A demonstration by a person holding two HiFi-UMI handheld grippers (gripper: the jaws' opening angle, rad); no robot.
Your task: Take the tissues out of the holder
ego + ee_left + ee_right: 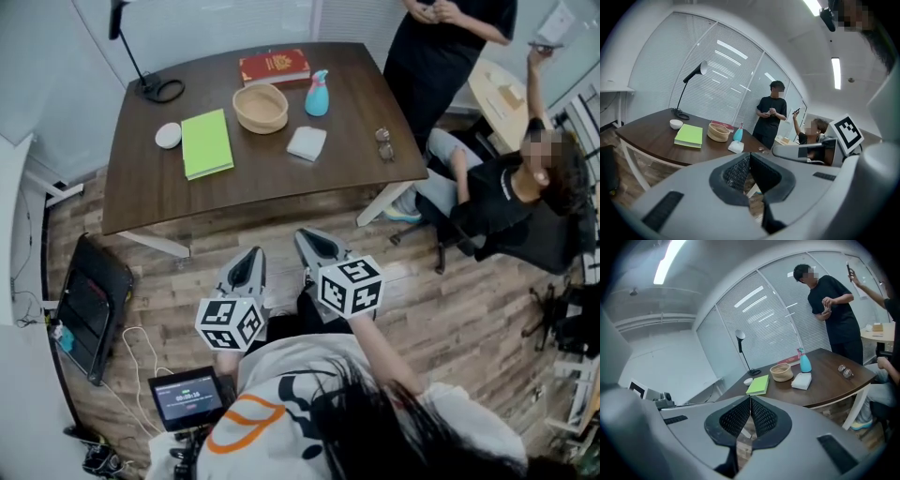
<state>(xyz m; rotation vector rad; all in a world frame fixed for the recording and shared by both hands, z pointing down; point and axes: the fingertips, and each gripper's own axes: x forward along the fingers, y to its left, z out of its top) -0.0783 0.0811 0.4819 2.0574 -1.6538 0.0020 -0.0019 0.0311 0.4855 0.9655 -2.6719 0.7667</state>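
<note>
1. The white tissue holder [307, 142] lies flat on the brown table [141, 197], right of the middle in the head view. Nothing touches it, and I cannot tell the tissues apart from the holder.
2. Just behind it stands a teal spray bottle [317, 94], upright. Left of the bottle is a woven basket [261, 108], and a red book [274, 67] lies by the far edge.
3. A green notebook [206, 142] lies left of the basket with a small white bowl [168, 135] just beside it. A pair of glasses [384, 143] rests near the table's right edge, and a black desk lamp [159, 89] stands at the far left corner.
4. The left gripper [249, 258] has its jaws closed together with nothing between them. It is held above the wooden floor [450, 319] on the near side of the table, well apart from the tissue holder.
5. The right gripper [317, 242] is likewise closed and empty, just beside the left one and pointing toward the table.
6. A standing person [450, 47] in black is at the table's far right corner. A seated person [497, 187] is to the right, one arm raised.
</note>
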